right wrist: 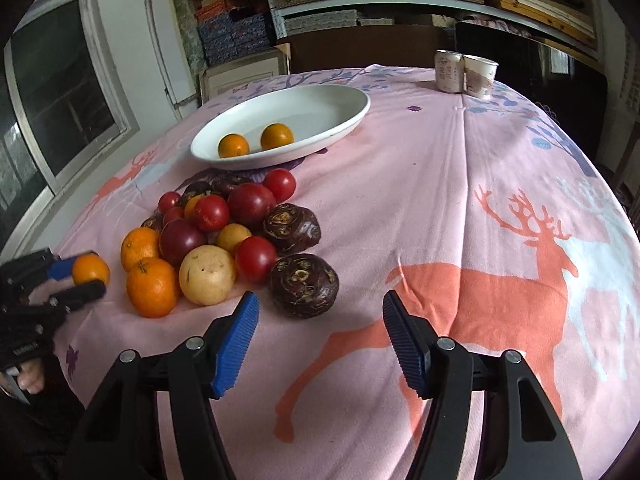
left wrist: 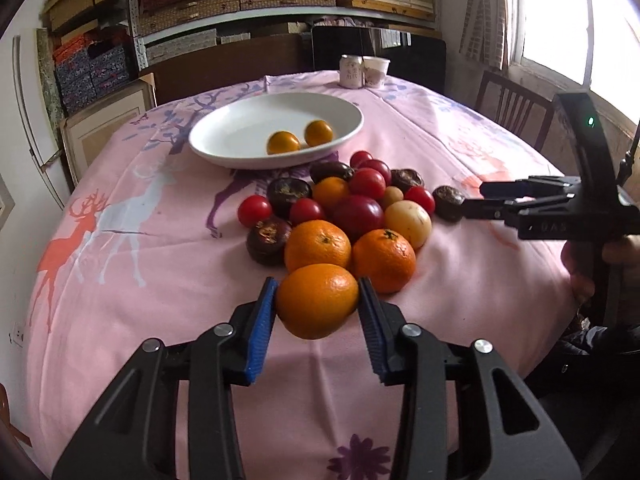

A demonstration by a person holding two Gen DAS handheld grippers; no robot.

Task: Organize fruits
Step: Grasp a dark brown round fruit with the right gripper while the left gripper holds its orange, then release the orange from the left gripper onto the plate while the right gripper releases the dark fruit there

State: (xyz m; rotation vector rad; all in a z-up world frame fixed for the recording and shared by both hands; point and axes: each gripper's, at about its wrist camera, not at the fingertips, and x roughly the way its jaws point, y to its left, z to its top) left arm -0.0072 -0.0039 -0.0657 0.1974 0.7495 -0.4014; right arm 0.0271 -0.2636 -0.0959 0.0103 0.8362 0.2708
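My left gripper (left wrist: pixel 318 296) is shut on an orange (left wrist: pixel 317 300), held just above the pink cloth in front of the fruit pile (left wrist: pixel 344 208); it also shows in the right wrist view (right wrist: pixel 90 269). The pile holds oranges, red tomatoes, dark brown fruits and a pale yellow fruit (left wrist: pixel 408 223). A white oval plate (left wrist: pixel 240 120) behind the pile holds two small oranges (left wrist: pixel 283 142). My right gripper (right wrist: pixel 320 312) is open and empty, just short of a dark brown fruit (right wrist: pixel 304 285) at the pile's right side.
A can (left wrist: pixel 351 71) and a paper cup (left wrist: pixel 375 71) stand at the table's far edge. A wooden chair (left wrist: pixel 516 108) is at the right. Shelves of boxes fill the back wall. The pink deer cloth (right wrist: pixel 480 240) is bare to the right.
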